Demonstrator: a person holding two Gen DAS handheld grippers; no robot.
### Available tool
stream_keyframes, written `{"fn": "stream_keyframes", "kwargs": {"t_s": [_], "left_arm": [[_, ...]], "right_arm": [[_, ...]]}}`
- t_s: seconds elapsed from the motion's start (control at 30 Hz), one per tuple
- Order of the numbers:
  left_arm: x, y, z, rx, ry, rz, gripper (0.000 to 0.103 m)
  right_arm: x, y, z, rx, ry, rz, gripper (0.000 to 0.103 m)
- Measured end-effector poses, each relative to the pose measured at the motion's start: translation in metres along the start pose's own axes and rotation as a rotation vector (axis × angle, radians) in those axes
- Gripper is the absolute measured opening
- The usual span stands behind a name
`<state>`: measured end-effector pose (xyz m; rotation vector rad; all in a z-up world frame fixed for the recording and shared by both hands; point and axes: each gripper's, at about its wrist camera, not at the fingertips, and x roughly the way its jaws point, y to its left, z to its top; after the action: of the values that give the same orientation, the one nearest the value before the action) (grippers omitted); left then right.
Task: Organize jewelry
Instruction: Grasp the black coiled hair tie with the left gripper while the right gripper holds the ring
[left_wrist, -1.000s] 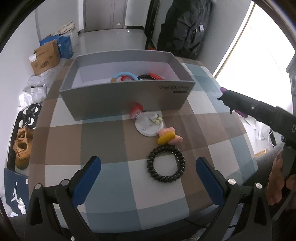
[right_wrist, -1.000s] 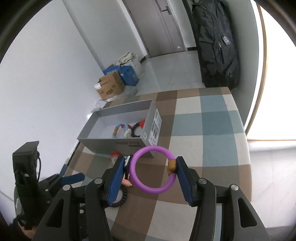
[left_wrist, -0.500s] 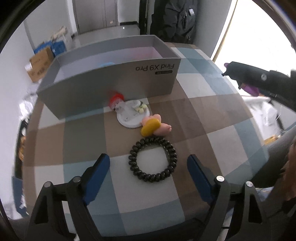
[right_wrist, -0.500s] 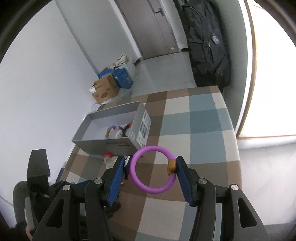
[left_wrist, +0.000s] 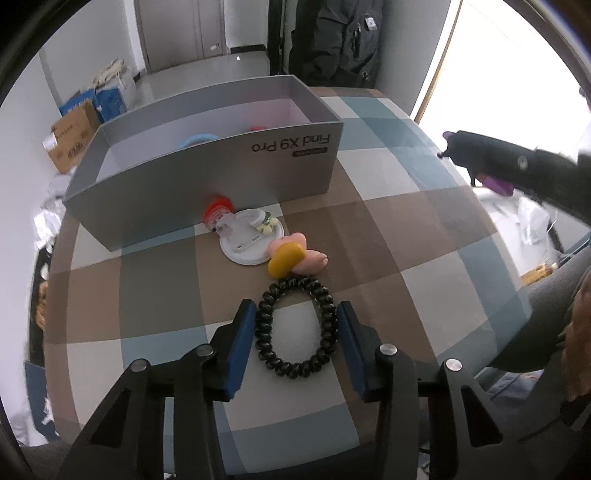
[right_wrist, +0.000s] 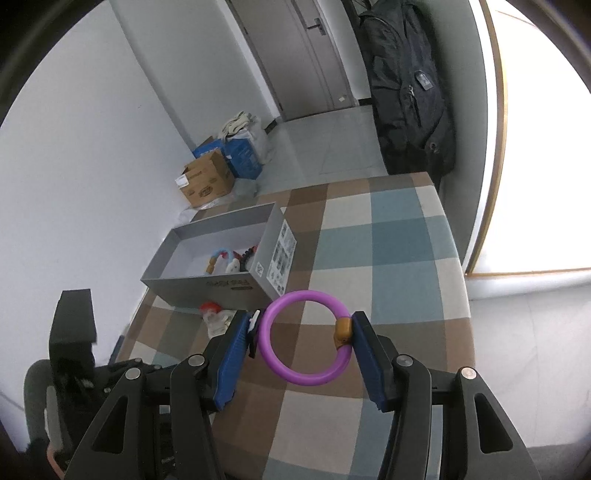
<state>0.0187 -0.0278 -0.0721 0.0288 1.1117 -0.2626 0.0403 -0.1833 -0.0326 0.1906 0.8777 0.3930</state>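
Left gripper (left_wrist: 295, 325) closing, pads squeezing black coil bracelet (left_wrist: 296, 325).

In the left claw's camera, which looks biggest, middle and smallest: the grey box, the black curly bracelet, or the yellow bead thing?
Largest to smallest, as they look in that view:
1. Grey box, biggest even though it is farthest.
2. Black curly bracelet, nearest the camera, so it may look bigger than it is.
3. Yellow bead thing, smallest.

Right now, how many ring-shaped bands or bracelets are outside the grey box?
2: a black coil band on the table between the left gripper's pads, and a purple ring held in the right gripper. Others lie inside the box.
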Motion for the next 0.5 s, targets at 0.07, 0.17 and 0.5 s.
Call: {"fn": "stream_keyframes", "kwargs": {"t_s": [0.07, 0.17, 0.5], "left_arm": [[-0.001, 0.008, 0.001, -0.038, 0.006, -0.035, 0.037], [-0.003, 0.015, -0.001, -0.068, 0.013, -0.043, 0.037], [-0.017, 0.042, 0.000, -0.208, -0.007, -0.170, 0.037]], "right_arm": [[0.000, 0.001, 0.000, -0.003, 0.000, 0.002, 0.054], [0.002, 0.001, 0.000, -0.004, 0.002, 0.005, 0.054], [0.003, 0.015, 0.006, -0.020, -0.018, 0.051, 0.054]]}}
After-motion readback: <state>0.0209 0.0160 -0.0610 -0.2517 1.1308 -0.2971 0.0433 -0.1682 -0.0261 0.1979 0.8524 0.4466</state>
